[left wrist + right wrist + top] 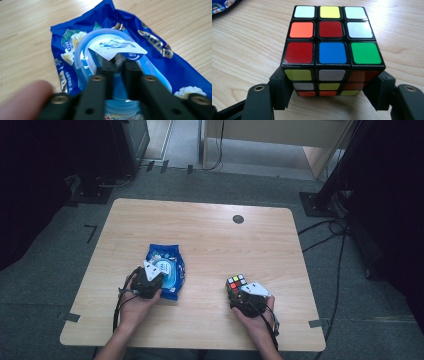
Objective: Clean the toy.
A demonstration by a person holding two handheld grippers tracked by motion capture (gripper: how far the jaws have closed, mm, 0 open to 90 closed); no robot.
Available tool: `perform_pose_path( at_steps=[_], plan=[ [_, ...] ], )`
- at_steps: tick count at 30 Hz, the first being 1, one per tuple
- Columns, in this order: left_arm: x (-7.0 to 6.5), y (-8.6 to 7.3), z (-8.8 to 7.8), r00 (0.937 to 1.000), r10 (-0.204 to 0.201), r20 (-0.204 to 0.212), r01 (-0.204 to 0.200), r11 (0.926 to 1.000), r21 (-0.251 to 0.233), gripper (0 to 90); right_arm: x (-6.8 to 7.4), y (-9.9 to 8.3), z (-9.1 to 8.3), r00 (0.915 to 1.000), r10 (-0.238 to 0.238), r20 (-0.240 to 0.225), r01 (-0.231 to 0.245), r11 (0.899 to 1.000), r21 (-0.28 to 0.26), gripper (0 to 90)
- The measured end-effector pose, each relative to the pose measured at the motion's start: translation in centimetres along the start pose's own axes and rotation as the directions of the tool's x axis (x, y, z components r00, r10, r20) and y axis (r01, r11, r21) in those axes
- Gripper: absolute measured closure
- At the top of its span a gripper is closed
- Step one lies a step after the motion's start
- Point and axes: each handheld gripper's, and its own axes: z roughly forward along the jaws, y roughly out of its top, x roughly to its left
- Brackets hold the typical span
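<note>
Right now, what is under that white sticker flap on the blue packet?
The white flap is lifted off the blue packet, the left tongs pinching its edge. Their black tips hide the opening beneath.

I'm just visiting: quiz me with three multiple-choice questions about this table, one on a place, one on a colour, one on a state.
1. Where does the blue wipes pack lie relative to the puzzle cube in the high view?
A left B right C on top
2. The centre sticker on the cube's top face is:
A green B red C white
3. The right hand-held gripper is:
A lying empty B closed on the pack C around the cube's sides

Answers: 1 A, the pack lies left of it. 2 B, the middle square is dark red. 3 C, its jaws flank the cube.
</note>
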Motion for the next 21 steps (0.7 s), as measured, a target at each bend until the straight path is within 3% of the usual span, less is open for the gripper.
perform_pose_path(
  at_steps=[3, 4, 5, 6, 8, 9, 10, 11, 12, 13, 14, 15, 16, 17, 18, 20, 21],
  plan=[
    [0.6, 0.5, -0.5, 0.9998, -0.013, -0.014, 0.012, 0.9982, -0.058, 90.0, 0.0, 0.0, 0.0, 1.0, 0.0, 0.002, 0.0, 1.0, 0.0, 32.7],
    [0.9, 0.7, -0.8, 0.9995, -0.019, -0.024, 0.017, 0.996, -0.088, 90.0, 0.0, 0.0, 0.0, 1.0, 0.0, 0.003, 0.0, 1.0, -0.001, 32.7],
    [1.4, 1.2, -1.3, 0.9984, -0.04, -0.04, 0.034, 0.9875, -0.154, 90.0, 0.0, 0.0, 0.0, 1.0, 0.0, 0.004, 0.0, 1.0, -0.002, 32.7],
    [1.4, 1.2, -1.3, 0.9984, -0.04, -0.04, 0.034, 0.9875, -0.154, 90.0, 0.0, 0.0, 0.0, 1.0, 0.0, 0.004, 0.0, 1.0, -0.002, 32.7],
    [2.3, 1.7, -1.9, 0.9954, -0.095, -0.014, 0.089, 0.9671, -0.238, 90.0, 0.0, 0.0, 0.0, 1.0, 0.002, 0.003, -0.002, 1.0, -0.004, 32.7],
    [2.9, 1.9, -2.5, 0.9932, -0.116, 0.003, 0.111, 0.9407, -0.32, 90.0, 0.0, 0.0, 0.0, 1.0, 0.003, 0.002, -0.003, 1.0, -0.003, 32.6],
    [2.9, 1.9, -2.5, 0.9932, -0.116, 0.003, 0.111, 0.9407, -0.32, 90.0, 0.0, 0.0, 0.0, 1.0, 0.004, 0.002, -0.004, 1.0, -0.003, 32.7],
    [3.0, 1.9, -3.4, 0.9934, -0.112, 0.025, 0.113, 0.9107, -0.397, 90.0, 0.0, 0.0, 0.0, 1.0, 0.004, 0.002, -0.004, 1.0, -0.005, 32.7],
    [3.0, 1.9, -3.4, 0.9934, -0.112, 0.025, 0.113, 0.9107, -0.397, 90.0, 0.0, 0.0, 0.0, 1.0, 0.004, 0.002, -0.004, 1.0, -0.005, 32.7],
    [2.8, 1.9, -4.2, 0.9941, -0.099, 0.044, 0.108, 0.8839, -0.455, 90.0, 0.0, 0.0, -0.1, 1.0, 0.005, 0.0, -0.005, 1.0, -0.006, 32.8],
    [2.7, 2.1, -4.8, 0.9952, -0.084, 0.051, 0.098, 0.8678, -0.487, 90.0, 0.0, 0.0, -0.1, 1.0, 0.007, -0.001, -0.007, 1.0, -0.006, 32.8],
    [2.5, 2.3, -5.2, 0.9964, -0.067, 0.052, 0.085, 0.8606, -0.502, 89.6, -0.1, 0.0, -0.1, 1.0, 0.008, -0.002, -0.008, 1.0, -0.007, 32.8],
    [2.3, 2.5, -5.5, 0.9967, -0.054, 0.061, 0.077, 0.8628, -0.5, 87.3, -0.1, 0.0, -0.1, 1.0, 0.006, -0.001, -0.006, 1.0, -0.008, 32.9],
    [2.2, 2.6, -5.3, 0.995, -0.056, 0.082, 0.088, 0.8809, -0.465, 86.1, -0.1, 0.0, -0.1, 1.0, 0.006, 0.0, -0.006, 1.0, -0.008, 33.0],
    [2.2, 2.6, -5.3, 0.995, -0.056, 0.082, 0.088, 0.8809, -0.465, 84.9, -0.1, 0.0, -0.1, 1.0, 0.006, 0.0, -0.006, 1.0, -0.008, 33.0],
    [2.2, 2.0, -4.6, 0.9909, -0.075, 0.112, 0.115, 0.9007, -0.419, 81.9, 0.0, 0.0, -0.1, 1.0, 0.004, 0.004, -0.004, 1.0, -0.009, 33.3],
    [2.2, 1.6, -4.0, 0.9889, -0.085, 0.122, 0.125, 0.9195, -0.373, 78.2, 0.0, 0.0, -0.1, 1.0, 0.003, 0.006, -0.003, 1.0, -0.009, 33.3]
  ],
)
